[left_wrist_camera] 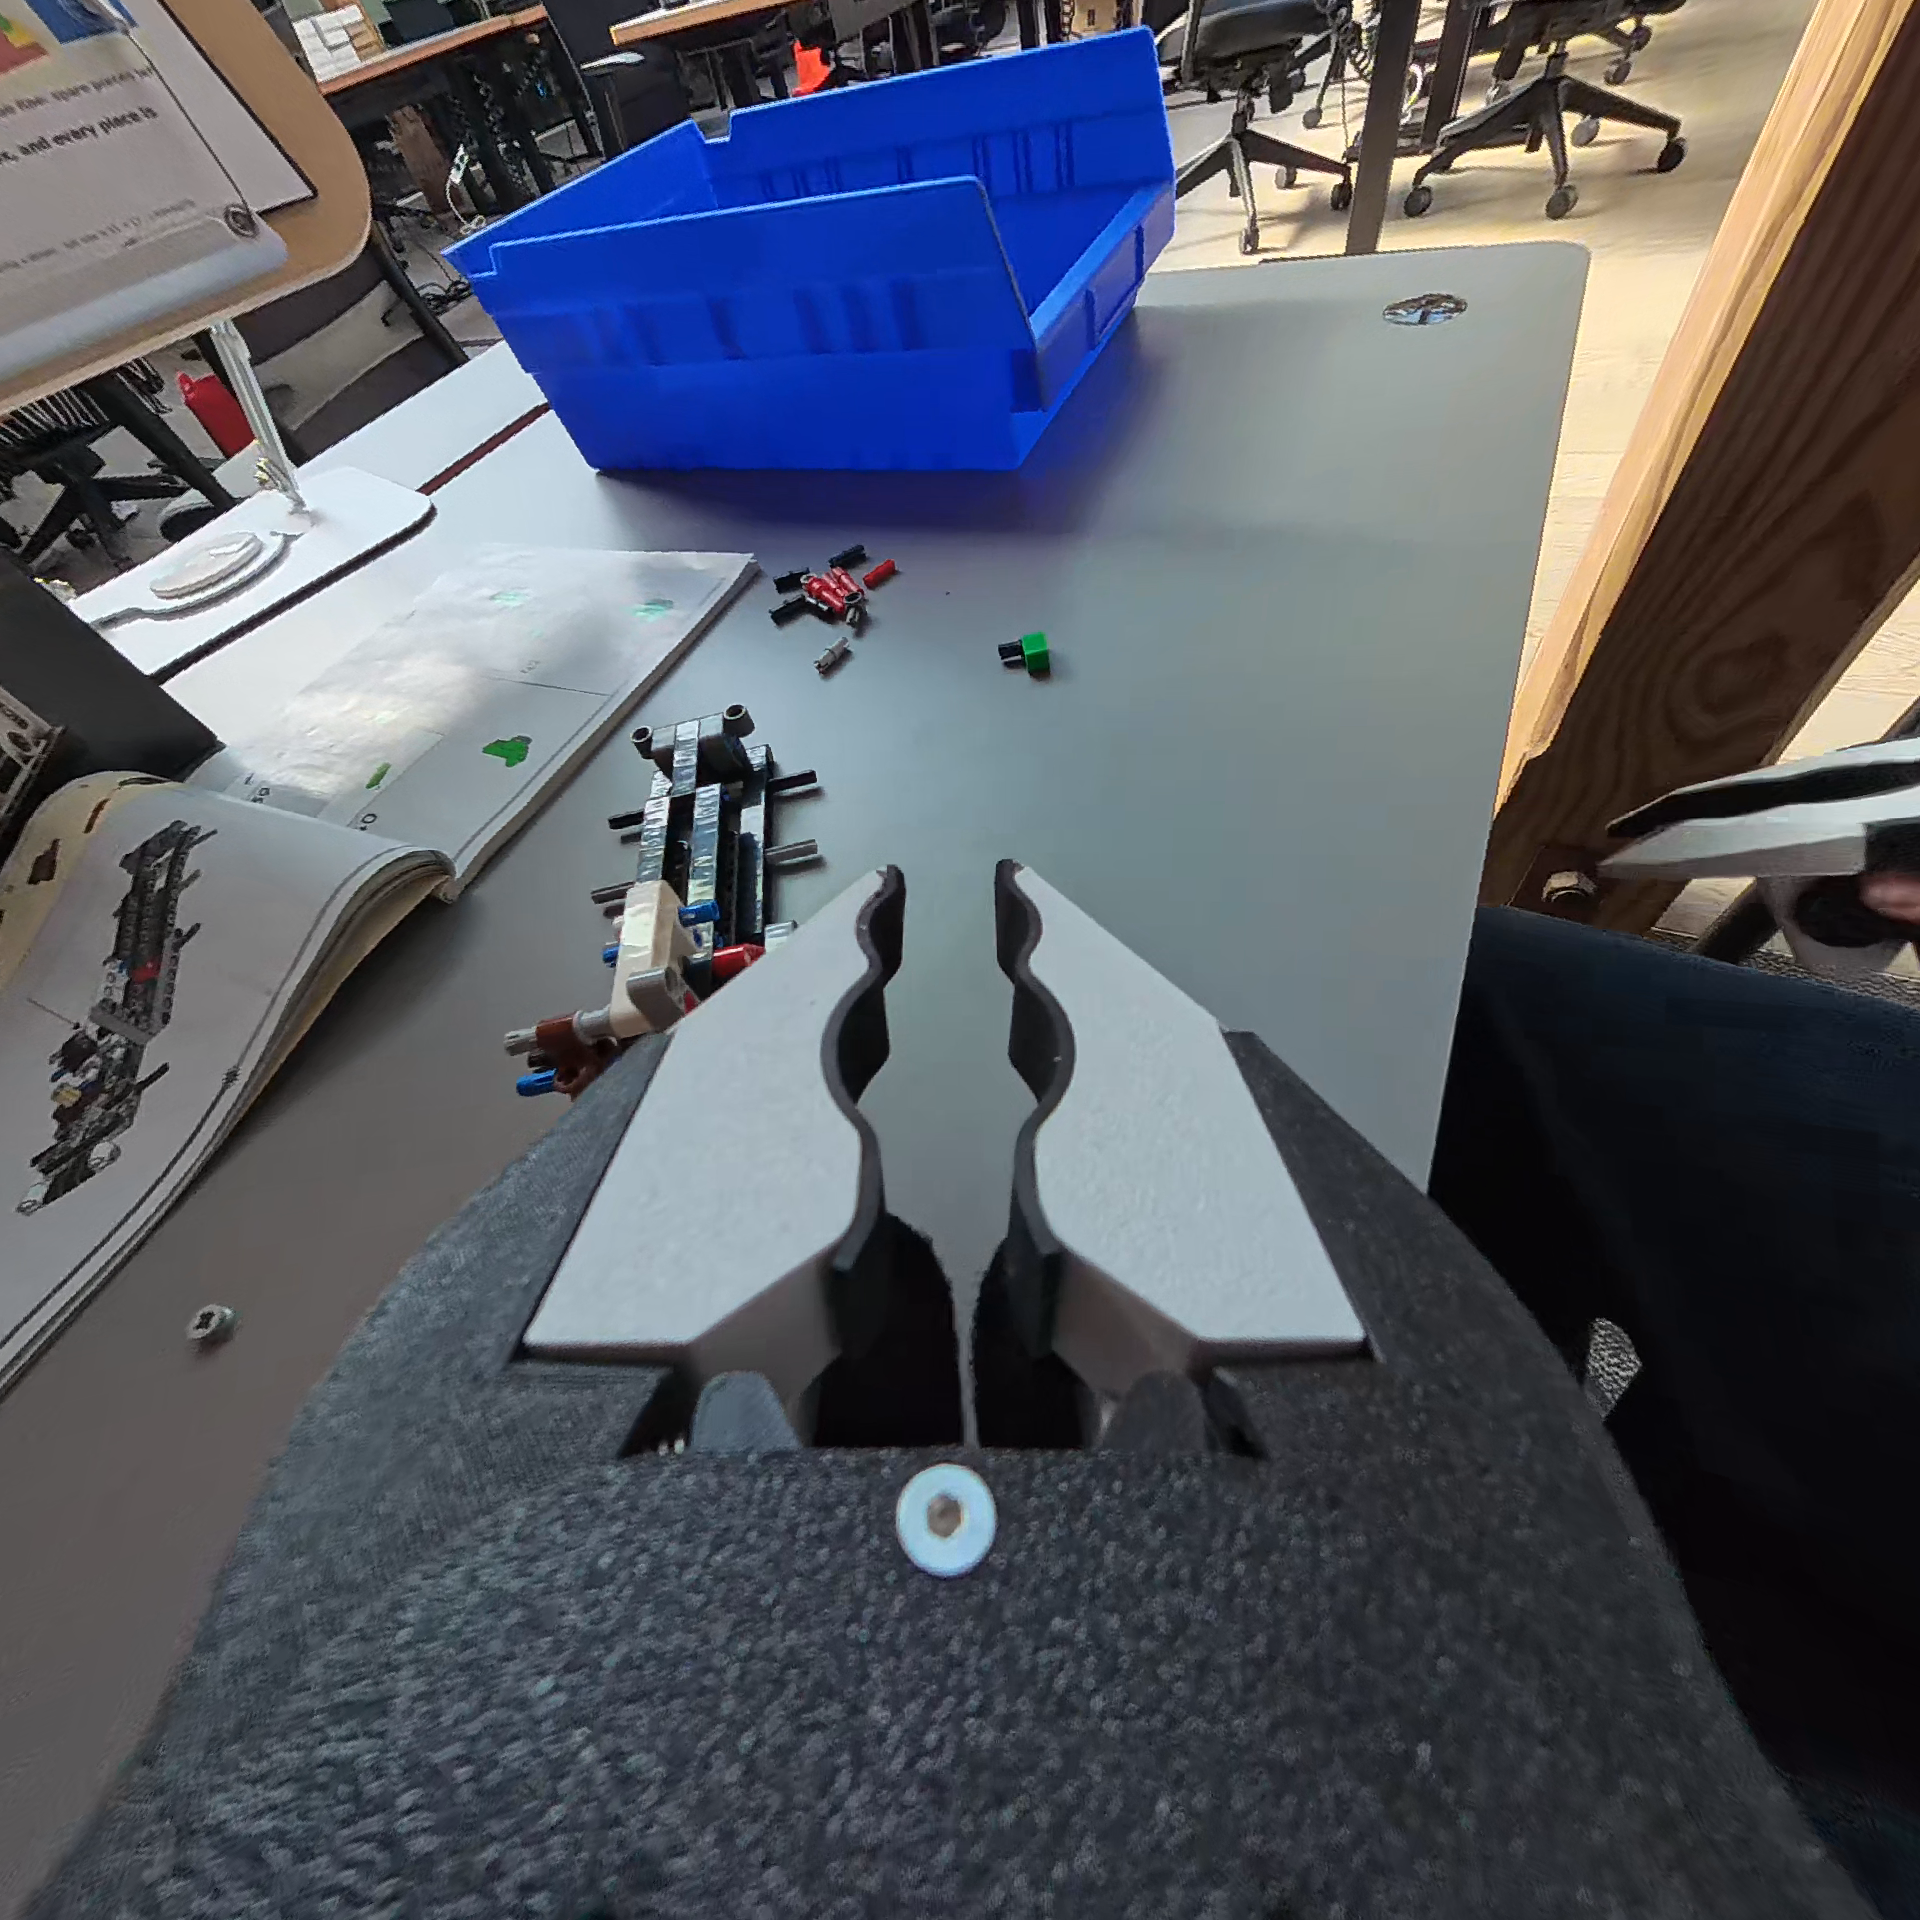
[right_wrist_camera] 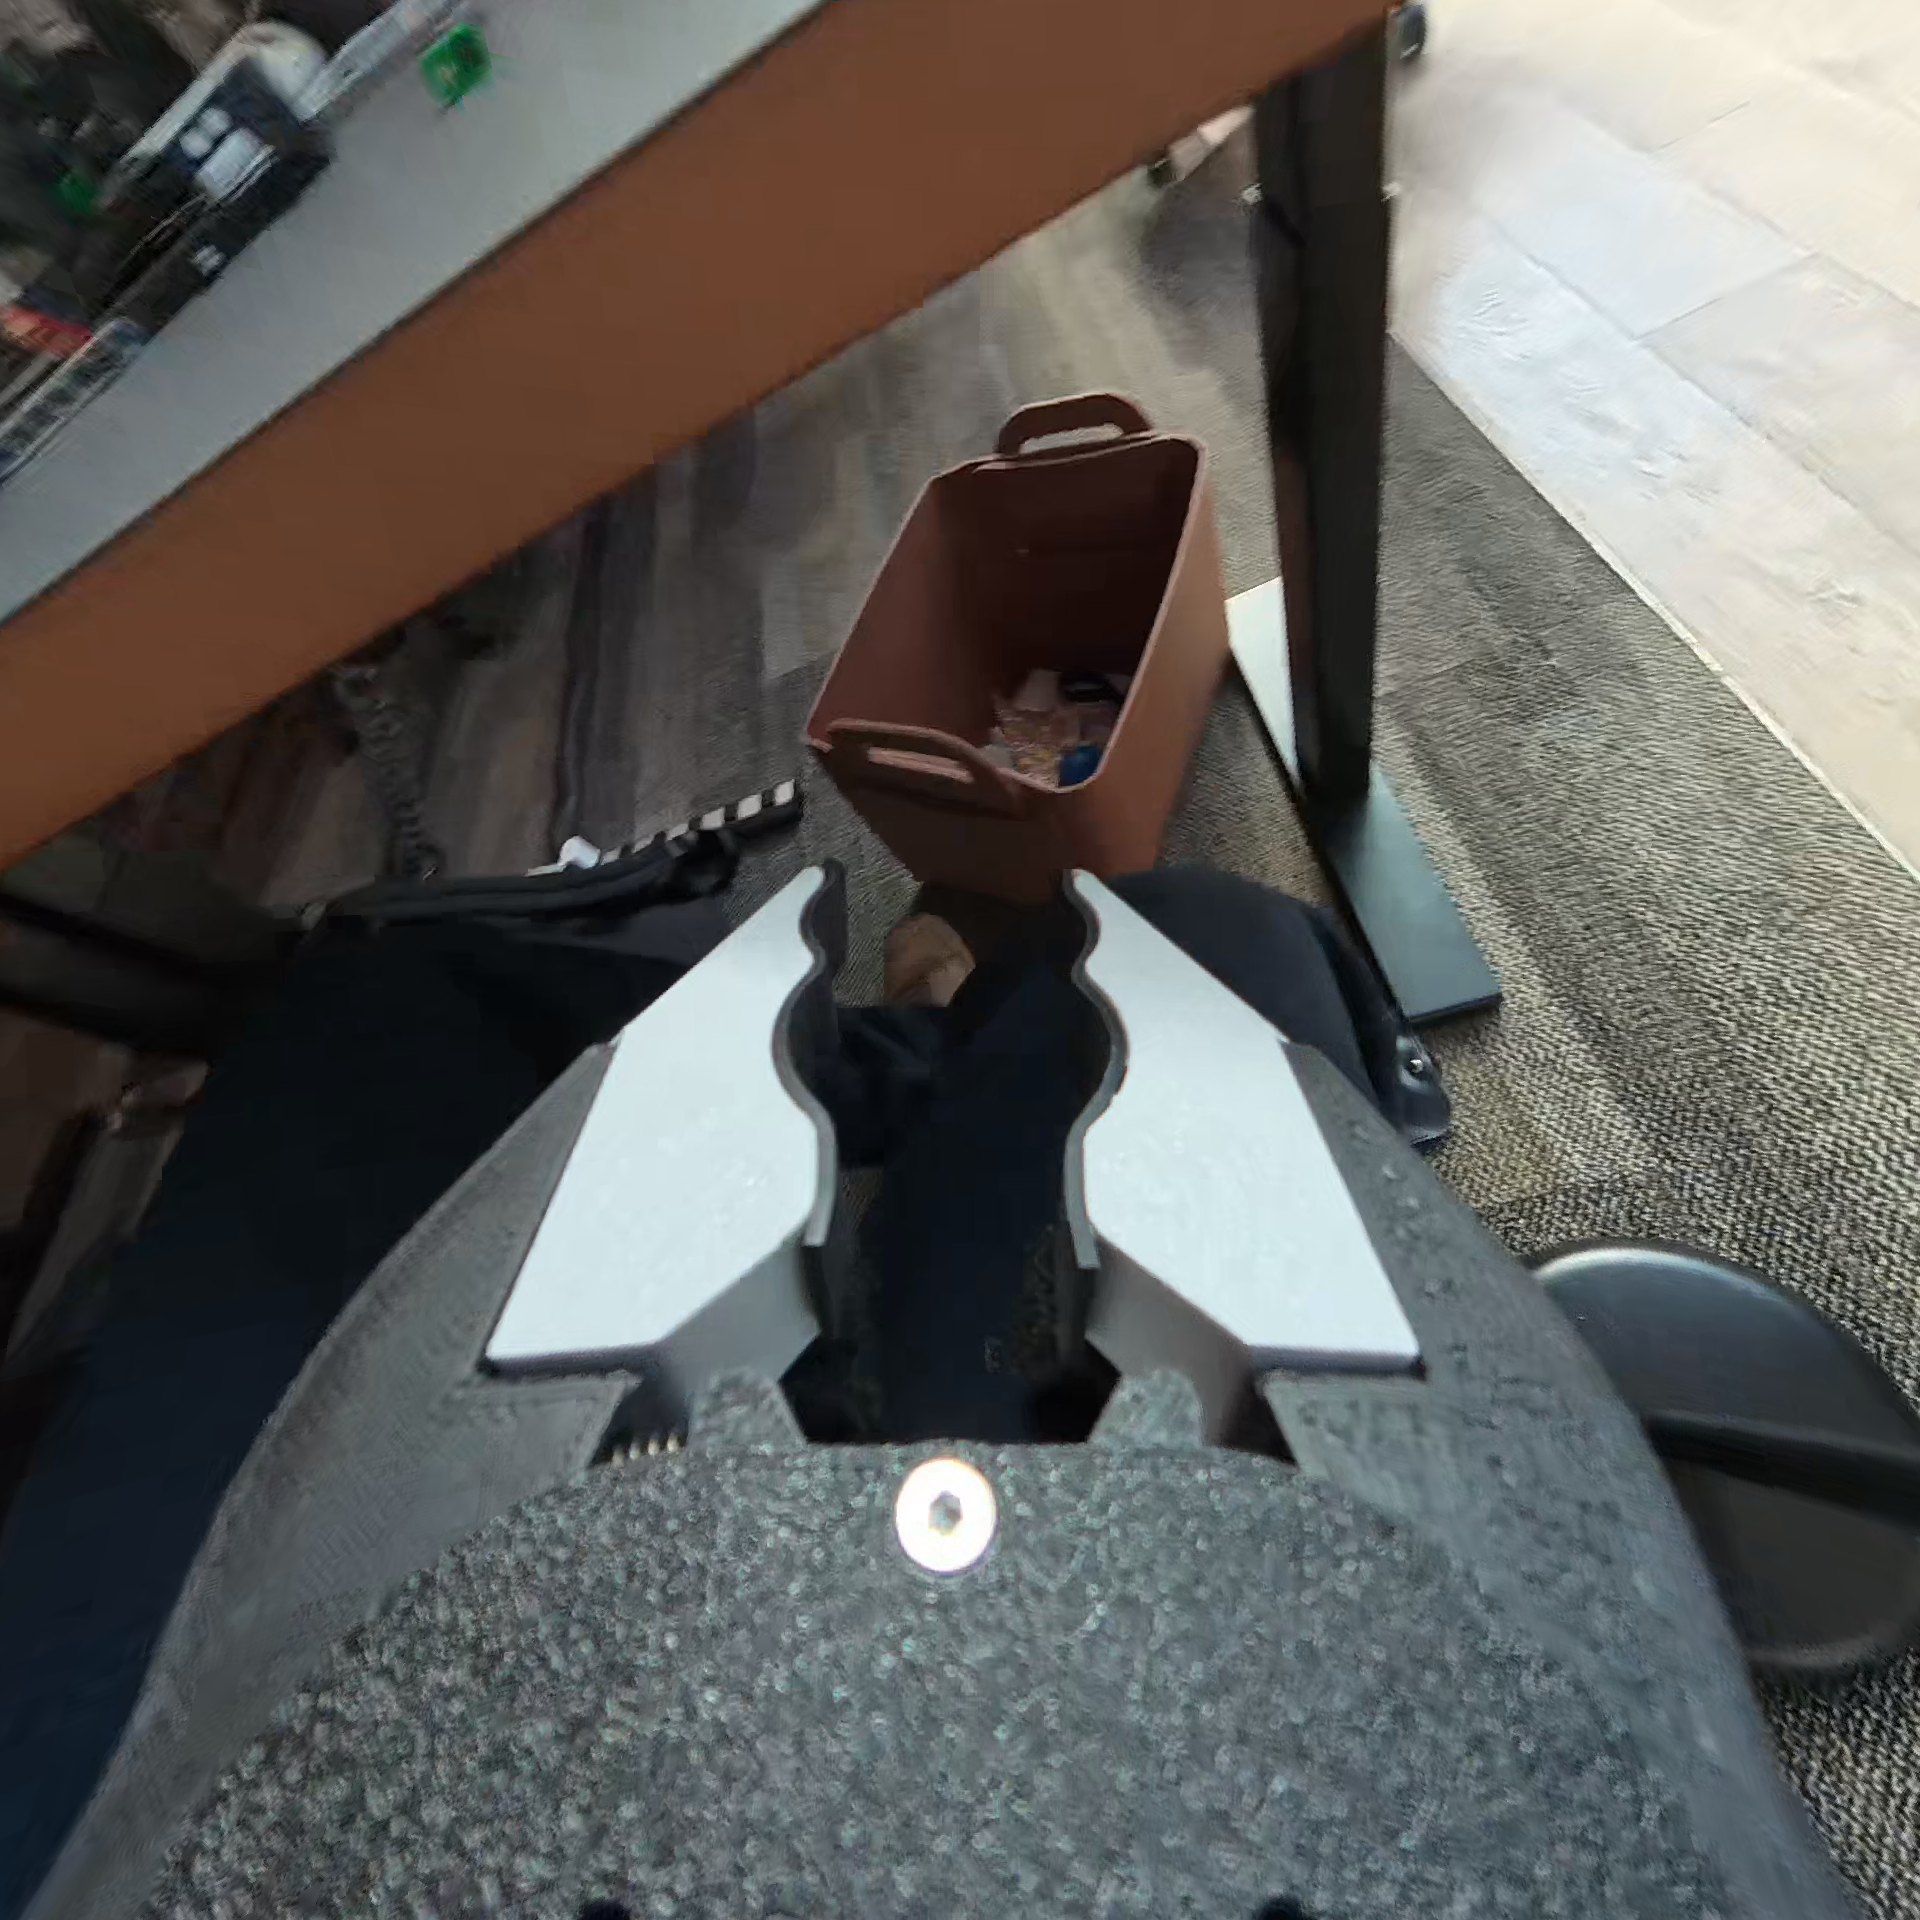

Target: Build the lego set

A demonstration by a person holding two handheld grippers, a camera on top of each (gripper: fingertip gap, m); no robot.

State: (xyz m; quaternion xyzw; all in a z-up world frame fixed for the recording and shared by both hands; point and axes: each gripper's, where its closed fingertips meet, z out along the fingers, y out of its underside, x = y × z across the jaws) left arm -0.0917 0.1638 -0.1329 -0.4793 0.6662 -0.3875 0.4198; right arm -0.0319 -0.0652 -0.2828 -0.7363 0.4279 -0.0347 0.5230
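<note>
A partly built black and grey lego frame [left_wrist_camera: 707, 852] lies on the grey table [left_wrist_camera: 1247, 727], with tan, red and blue parts at its near end. My left gripper [left_wrist_camera: 948, 883] is open and empty, hovering just right of the frame's near end. A heap of small red and black pins [left_wrist_camera: 831, 592] and a green piece [left_wrist_camera: 1031, 655] lie farther off. My right gripper [right_wrist_camera: 948, 894] is open and empty, held below the table's edge [right_wrist_camera: 520, 436] over a person's dark-clothed lap. It also shows at the right edge of the left wrist view [left_wrist_camera: 1766, 831].
A blue bin [left_wrist_camera: 831, 312] stands at the table's far end. Open instruction booklets [left_wrist_camera: 364, 790] lie to the left. A wooden post [left_wrist_camera: 1766, 416] rises at the right. On the floor stand a brown basket [right_wrist_camera: 1039, 644] and a black table leg [right_wrist_camera: 1330, 416]. The gap from one gripper's tips to the other's is roughly 30 centimeters. It is some 15 centimeters from my left tips to the green piece [left_wrist_camera: 1031, 655]. Seen from the right wrist view [right_wrist_camera: 455, 63] as well.
</note>
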